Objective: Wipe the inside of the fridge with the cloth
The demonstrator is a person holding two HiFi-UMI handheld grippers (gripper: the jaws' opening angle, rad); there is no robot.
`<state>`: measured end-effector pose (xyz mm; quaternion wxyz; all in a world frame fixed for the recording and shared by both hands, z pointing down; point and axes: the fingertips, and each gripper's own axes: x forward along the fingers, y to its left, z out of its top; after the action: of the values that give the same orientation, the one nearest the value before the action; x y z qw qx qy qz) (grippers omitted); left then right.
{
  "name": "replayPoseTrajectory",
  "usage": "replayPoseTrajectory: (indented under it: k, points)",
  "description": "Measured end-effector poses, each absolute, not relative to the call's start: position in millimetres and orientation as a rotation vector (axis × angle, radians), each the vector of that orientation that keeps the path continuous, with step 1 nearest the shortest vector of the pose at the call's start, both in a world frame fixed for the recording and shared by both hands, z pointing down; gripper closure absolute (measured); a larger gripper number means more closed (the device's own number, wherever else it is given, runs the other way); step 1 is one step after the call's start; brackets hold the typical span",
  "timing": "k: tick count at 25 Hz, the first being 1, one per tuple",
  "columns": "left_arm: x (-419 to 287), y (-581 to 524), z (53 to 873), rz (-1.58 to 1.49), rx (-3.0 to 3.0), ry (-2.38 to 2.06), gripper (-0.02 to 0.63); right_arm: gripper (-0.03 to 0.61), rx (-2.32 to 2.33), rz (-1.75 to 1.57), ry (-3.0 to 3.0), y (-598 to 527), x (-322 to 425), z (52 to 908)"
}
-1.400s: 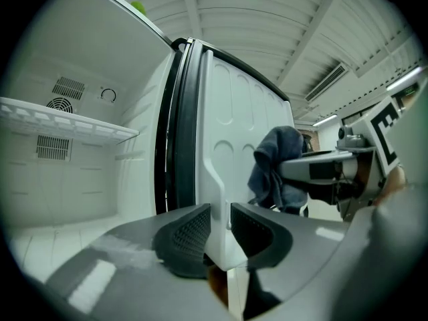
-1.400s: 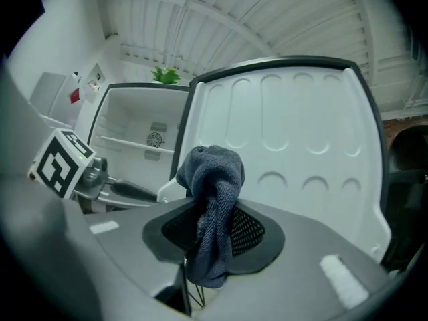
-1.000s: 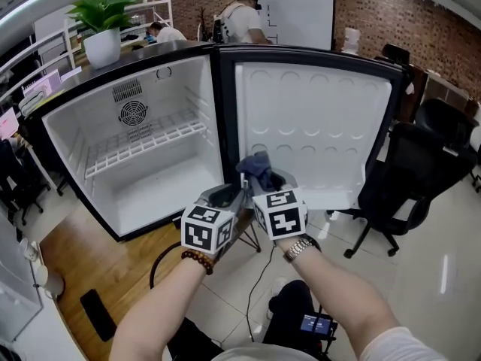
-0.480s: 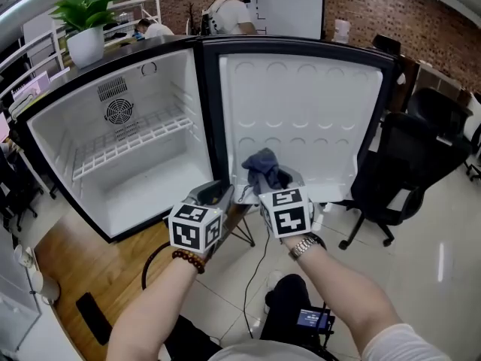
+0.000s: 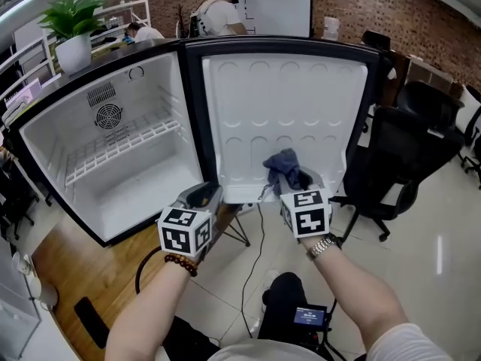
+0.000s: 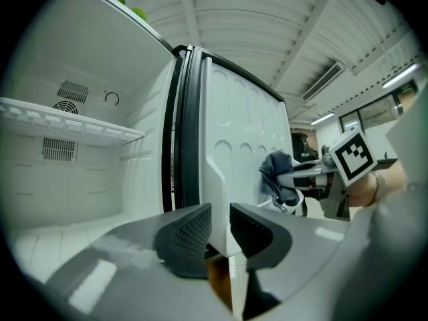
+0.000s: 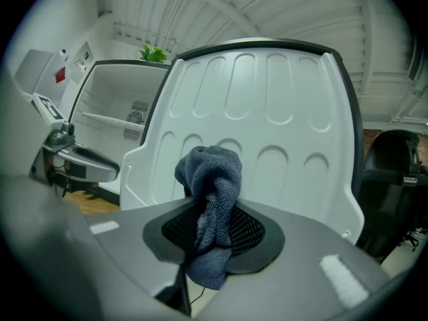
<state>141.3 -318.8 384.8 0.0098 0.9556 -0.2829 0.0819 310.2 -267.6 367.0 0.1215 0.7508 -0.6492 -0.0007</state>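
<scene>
Perhaps touching fridge door [image 7: 281,126], cloth [image 7: 210,172] clamped in right tongs [image 7: 212,229]

Brick wall [image 5: 406,13], whiteboard [image 5: 278,6], black office chair [image 5: 398,149], tiled floor [image 5: 436,262]

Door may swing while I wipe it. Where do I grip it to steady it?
Probably the bottom lip of the door, left of the cloth, coming from the front with jaws either side. It is a thin ridge standing out from the liner; the panel above is broad and flat, with nothing to pinch.
</scene>
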Motion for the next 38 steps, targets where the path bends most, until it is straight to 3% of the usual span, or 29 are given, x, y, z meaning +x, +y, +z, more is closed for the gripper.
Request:
replayPoseTrajectory:
  k: [22, 38]
  points:
    - [173.2, -281.4, 398.2, 0.226, 2.895, -0.689, 0.525, 0.477, 2.364, 0.040, -1.724, -213.6, 399.3, 368.8]
    - [190.7, -293.2, 417.9, 0.043, 2.506, -0.560, 0.483, 0.477, 2.366, -0.004, -1.823, -195.6, 385.4, 353.4]
